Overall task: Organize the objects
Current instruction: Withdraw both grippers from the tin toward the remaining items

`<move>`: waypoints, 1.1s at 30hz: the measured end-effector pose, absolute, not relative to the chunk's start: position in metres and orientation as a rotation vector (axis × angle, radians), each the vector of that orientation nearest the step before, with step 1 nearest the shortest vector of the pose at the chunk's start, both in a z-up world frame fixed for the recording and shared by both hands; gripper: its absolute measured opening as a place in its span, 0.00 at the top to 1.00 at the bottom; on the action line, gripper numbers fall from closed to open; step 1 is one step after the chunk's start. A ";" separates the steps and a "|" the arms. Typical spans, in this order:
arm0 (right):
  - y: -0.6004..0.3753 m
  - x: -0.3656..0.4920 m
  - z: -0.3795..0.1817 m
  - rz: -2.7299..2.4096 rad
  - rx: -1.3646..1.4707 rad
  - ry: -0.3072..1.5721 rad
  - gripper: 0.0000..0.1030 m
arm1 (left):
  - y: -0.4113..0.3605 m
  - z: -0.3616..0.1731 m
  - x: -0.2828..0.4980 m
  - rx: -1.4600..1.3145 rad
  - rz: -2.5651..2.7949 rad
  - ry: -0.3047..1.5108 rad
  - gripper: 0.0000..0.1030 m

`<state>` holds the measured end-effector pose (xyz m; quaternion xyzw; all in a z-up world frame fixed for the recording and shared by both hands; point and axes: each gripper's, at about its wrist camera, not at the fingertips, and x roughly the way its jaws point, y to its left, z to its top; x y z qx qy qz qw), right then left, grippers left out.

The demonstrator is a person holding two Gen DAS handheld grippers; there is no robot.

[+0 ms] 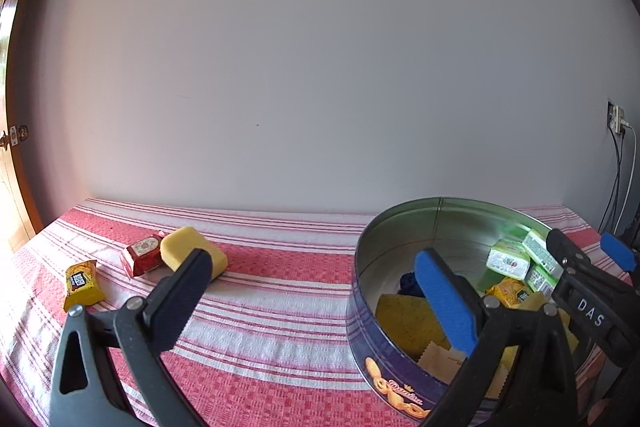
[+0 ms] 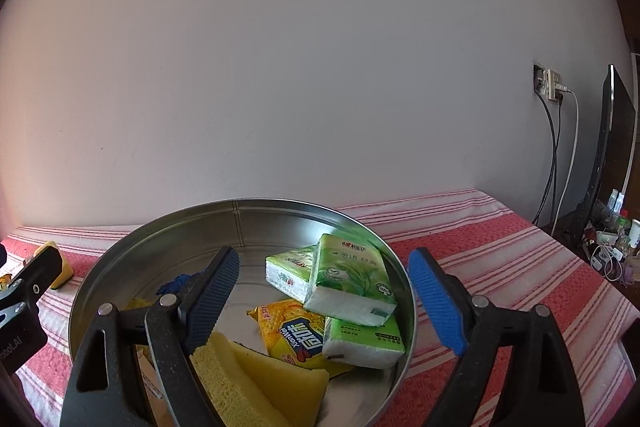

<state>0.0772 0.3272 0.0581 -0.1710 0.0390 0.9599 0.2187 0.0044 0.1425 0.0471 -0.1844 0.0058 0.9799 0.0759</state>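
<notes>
Mostly done: the tin (image 2: 240,223) at 6 o'clock already holds tissue packs (image 2: 348,279), sponges (image 2: 280,375) and a snack. Left on the desk (image 1: 280,291), at 9 o'clock: yellow sponge (image 1: 188,247), red packet (image 1: 142,255), yellow packet (image 1: 82,285). Left gripper (image 1: 316,291) and right gripper (image 2: 324,299) both gape wide, apparently empty.

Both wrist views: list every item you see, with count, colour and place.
Cookie tin: one, blue outside, silver inside, on the cloth.
Tissue packs: three, green and white, stacked in the tin.
Cracker packet: one, yellow, in the tin.
Sponges: two, yellow, in the tin.
Loose sponge: one, yellow, on the cloth.
Red snack packet: one, beside the loose sponge.
Yellow snack packet: one, left on the cloth.
Tablecloth: one, red and white stripes.
Left tongs: open, at the tin's left rim.
Right tongs: open, over the tin.
</notes>
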 end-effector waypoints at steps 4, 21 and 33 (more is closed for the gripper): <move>0.327 0.077 0.057 2.640 -0.459 0.101 0.14 | 0.139 0.045 0.003 -0.558 2.949 0.031 0.01; 0.303 0.094 0.056 2.671 -0.404 0.120 0.14 | 0.110 0.038 0.000 -0.604 2.958 0.038 0.01; 0.257 0.087 0.054 2.704 -0.420 0.123 0.14 | 0.062 0.038 -0.008 -0.622 3.000 0.049 0.01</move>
